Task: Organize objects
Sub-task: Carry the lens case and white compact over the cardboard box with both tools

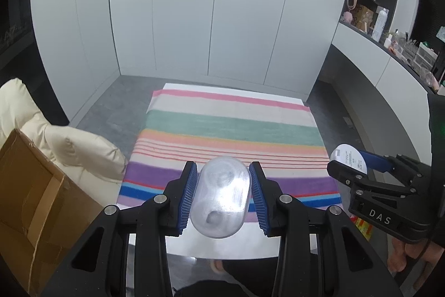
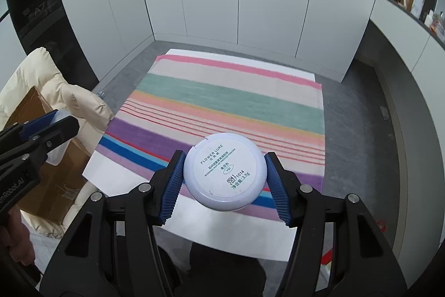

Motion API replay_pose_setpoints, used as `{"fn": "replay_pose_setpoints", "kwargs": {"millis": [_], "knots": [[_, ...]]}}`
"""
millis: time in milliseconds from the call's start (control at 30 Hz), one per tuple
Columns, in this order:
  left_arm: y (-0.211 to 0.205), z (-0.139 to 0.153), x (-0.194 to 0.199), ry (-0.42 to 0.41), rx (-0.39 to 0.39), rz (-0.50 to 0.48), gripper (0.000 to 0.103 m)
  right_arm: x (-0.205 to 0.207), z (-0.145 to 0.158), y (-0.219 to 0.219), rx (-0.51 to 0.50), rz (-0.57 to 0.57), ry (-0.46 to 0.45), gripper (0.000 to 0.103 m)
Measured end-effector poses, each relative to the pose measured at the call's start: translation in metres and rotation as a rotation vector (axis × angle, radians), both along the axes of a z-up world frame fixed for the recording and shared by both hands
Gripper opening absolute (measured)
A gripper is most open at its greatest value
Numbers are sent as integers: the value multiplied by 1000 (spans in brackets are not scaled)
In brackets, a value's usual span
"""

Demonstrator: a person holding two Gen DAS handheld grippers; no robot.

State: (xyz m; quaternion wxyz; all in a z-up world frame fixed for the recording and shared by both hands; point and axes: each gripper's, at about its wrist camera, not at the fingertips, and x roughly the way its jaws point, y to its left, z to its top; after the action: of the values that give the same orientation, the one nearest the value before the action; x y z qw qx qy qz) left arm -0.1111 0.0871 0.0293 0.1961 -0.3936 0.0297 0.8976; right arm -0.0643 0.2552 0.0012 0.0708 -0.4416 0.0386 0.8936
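My left gripper (image 1: pixel 222 195) is shut on a clear oval plastic case (image 1: pixel 221 196), held above the near edge of a striped cloth (image 1: pixel 230 127) that covers a white table (image 1: pixel 222 247). My right gripper (image 2: pixel 224 176) is shut on a round white powder compact (image 2: pixel 224 171), label side up, above the same cloth (image 2: pixel 228 99). The right gripper with the compact (image 1: pixel 350 162) also shows at the right of the left wrist view. The left gripper (image 2: pixel 50 127) shows at the left of the right wrist view.
A cardboard box (image 1: pixel 30 202) and a cream padded jacket (image 1: pixel 69 146) sit to the left of the table. White cabinet doors (image 1: pixel 194 18) stand behind. A shelf (image 1: pixel 389 41) with bottles and small items runs along the right wall. Grey floor surrounds the table.
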Motion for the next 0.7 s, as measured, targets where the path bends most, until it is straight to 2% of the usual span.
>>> {"fn": "replay_pose_setpoints", "kwargs": {"millis": [267, 433, 700], "knots": [[-26, -12, -11, -11, -6, 48, 39, -12, 1, -12, -20, 5, 16, 60], [-48, -11, -16, 8, -4, 84, 40, -23, 1, -39, 10, 51, 29, 60], [-92, -18, -18, -16, 9, 147, 40, -40, -2, -88, 15, 122, 39, 60]]}}
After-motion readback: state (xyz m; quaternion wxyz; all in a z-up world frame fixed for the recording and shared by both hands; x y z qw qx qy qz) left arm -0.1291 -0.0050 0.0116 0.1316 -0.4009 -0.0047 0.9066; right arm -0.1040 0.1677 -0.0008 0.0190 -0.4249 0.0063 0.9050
